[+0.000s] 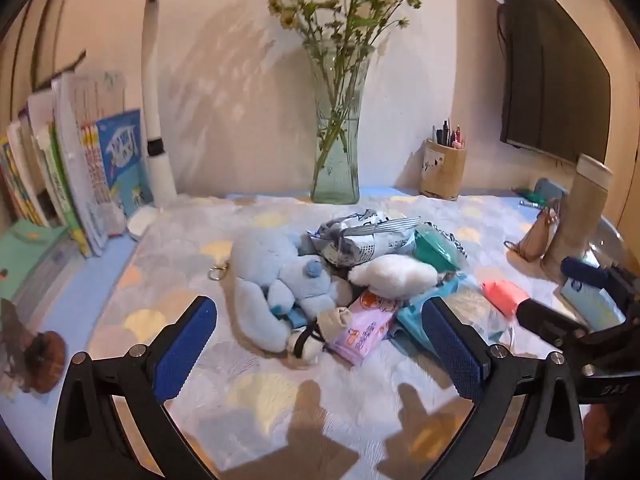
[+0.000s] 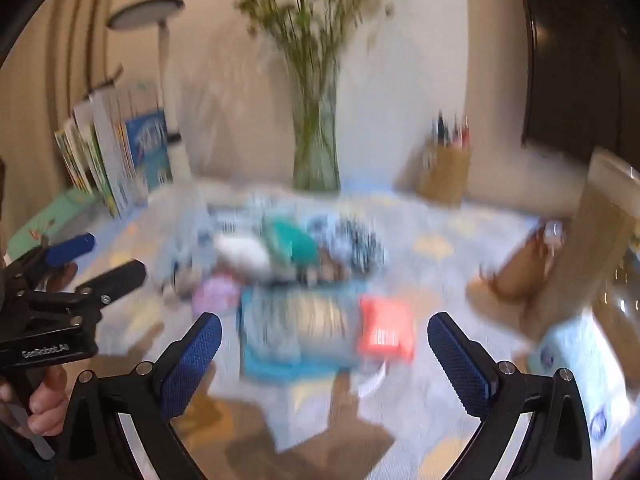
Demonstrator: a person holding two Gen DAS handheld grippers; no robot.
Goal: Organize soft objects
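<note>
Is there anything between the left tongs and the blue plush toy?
Nothing visible. The left tongs are open, with only bare patterned cloth before the blue plush toy.

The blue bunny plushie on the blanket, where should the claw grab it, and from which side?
Probably grab the blue bunny plushie around its long floppy ear, which stretches toward the near edge. Come from the near left side with the open left claw. That side has bare blanket, while the white plush and pink tissue pack crowd its right. The ear looks narrow and soft enough to pinch.
</note>
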